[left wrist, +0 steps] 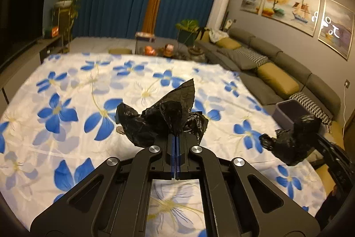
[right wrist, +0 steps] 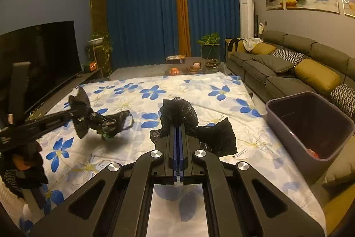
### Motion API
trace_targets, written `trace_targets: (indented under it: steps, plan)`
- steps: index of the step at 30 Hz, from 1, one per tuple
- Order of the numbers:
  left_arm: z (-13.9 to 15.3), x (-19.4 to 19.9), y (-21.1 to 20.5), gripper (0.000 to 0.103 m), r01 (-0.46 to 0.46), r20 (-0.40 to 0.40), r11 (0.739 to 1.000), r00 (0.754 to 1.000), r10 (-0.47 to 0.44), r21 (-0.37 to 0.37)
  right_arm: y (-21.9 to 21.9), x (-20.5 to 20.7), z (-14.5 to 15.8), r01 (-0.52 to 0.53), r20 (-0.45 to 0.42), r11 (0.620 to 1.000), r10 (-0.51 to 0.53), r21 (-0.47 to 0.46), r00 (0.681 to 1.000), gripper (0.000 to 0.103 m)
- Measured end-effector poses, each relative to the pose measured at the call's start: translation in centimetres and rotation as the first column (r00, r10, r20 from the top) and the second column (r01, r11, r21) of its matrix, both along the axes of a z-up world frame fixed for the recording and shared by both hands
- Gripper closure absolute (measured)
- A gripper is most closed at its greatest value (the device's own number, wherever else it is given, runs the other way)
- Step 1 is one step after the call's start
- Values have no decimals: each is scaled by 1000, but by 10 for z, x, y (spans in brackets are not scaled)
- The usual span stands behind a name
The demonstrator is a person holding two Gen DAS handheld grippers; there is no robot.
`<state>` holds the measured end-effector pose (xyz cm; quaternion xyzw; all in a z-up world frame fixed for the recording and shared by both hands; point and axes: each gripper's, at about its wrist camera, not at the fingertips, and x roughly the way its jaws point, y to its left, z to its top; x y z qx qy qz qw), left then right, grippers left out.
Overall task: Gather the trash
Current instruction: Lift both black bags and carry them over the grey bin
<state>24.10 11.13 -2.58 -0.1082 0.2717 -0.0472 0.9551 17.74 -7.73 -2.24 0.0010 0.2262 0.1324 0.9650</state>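
A crumpled black plastic bag (left wrist: 164,119) is held above the flowered sheet (left wrist: 66,86), pinched between the closed jaws of the left gripper (left wrist: 176,137). Its film is wrinkled and shiny, and one pointed flap stands up. A second crumpled black bag (right wrist: 184,119) is clamped in the same way by the right gripper (right wrist: 179,128), whose jaws are fully closed on it; a wide flap hangs to the right side. Both bags are kept off the sheet and well apart from each other. To the right, beside the sheet and near the grey sofa (right wrist: 288,68), a grey bin (right wrist: 286,123) is placed. Something small and red (right wrist: 312,153) is seen at its bottom; what it is cannot be told.
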Motion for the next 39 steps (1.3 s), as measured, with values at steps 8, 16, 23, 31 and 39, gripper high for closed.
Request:
trace_targets:
  steps: [8, 16, 23, 31, 39]
  plan:
    - [30, -19, -25, 103, 44, 51, 999, 998, -45, 4, -21, -13, 10, 30, 29, 1000, -31, 6, 999, 100]
    - [40, -22, -64, 103, 108, 69, 994, 992, -109, 23, -44, -21, 13, 73, 48, 997, -74, 18, 996, 100]
    - [46, -11, -105, 103, 176, 74, 984, 981, -178, 28, -66, -18, 13, 118, 55, 993, -119, 28, 991, 100]
    - [58, 13, -181, 103, 305, 103, 951, 946, -308, 43, -115, -3, 17, 238, 67, 971, -240, 34, 968, 100]
    - [54, 47, -250, 103, 402, 98, 915, 910, -404, 42, -161, 17, 20, 352, 83, 936, -352, 17, 932, 100]
